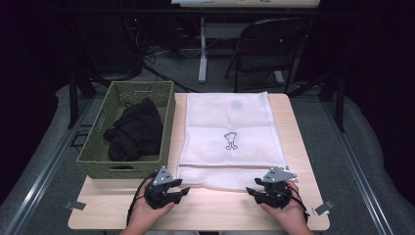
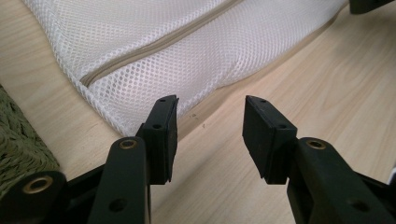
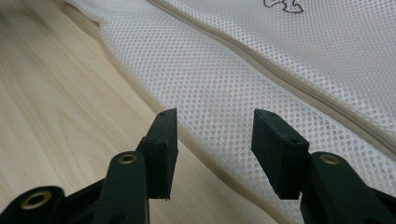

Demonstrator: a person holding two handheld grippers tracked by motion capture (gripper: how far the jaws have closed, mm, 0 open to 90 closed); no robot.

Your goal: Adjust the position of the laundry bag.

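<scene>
Wooden table [image 1: 205, 208]: both grippers, left gripper [image 1: 172, 192] and right gripper [image 1: 266, 191], are held with jaws apart; the mesh bag [image 1: 227, 132] near edge should be pinched squarely at both corners.

Bare table [image 1: 220, 210] before mesh bag [image 1: 227, 132]; basket [image 1: 128, 128] blocks left.

basket [image 1: 98, 147] left of mesh bag [image 1: 227, 122], on table [image 1: 205, 210]
</scene>
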